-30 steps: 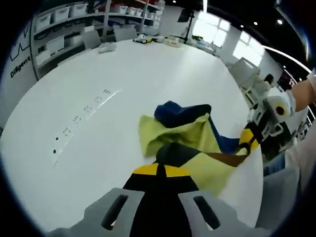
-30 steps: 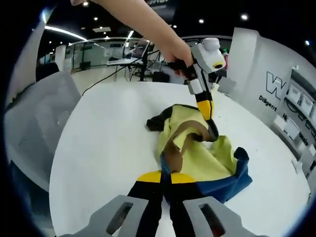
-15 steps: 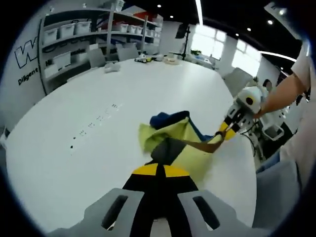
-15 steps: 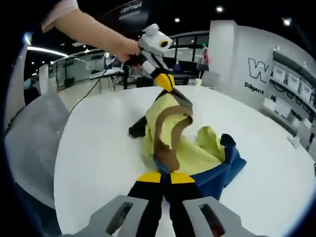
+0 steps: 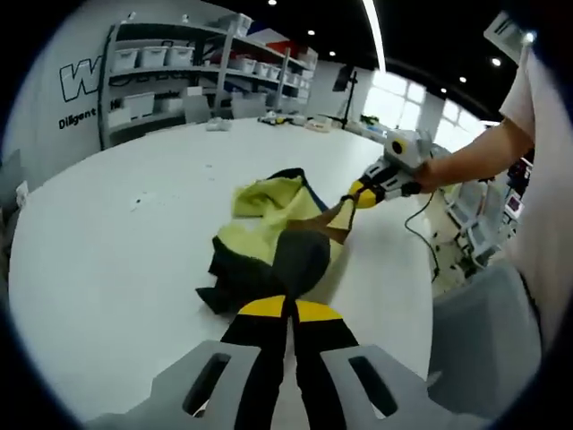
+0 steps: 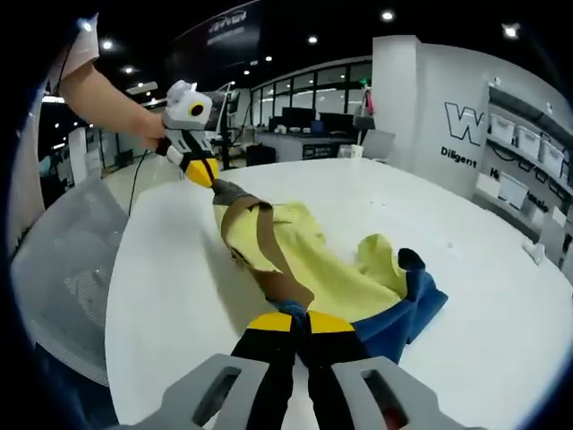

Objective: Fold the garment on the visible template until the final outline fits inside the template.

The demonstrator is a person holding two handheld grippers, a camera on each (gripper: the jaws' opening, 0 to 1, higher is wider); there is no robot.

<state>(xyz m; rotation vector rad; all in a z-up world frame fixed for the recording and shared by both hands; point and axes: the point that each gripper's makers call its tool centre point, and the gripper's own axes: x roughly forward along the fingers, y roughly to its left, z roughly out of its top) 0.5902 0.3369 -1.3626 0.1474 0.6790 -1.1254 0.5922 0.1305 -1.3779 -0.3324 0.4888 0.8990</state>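
Compared with a second ago, we see the two grippers drawn well apart, so the brown-edged hem that sagged between them now runs as a taut band, and the garment lies more stretched out on the table. Our left gripper has its jaws closed on a dark, black-grey part of the garment; in the right gripper view that same gripper pinches the far end of the brown band, with a hand behind it. Our right gripper is clamped on the near end of the band; in the left gripper view it shows beyond the cloth. Yellow fabric spreads between the grippers, with a blue portion bunched at one side. The garment rests on the white round table. Storage shelves stand beyond the table. We cannot make out any template outline.
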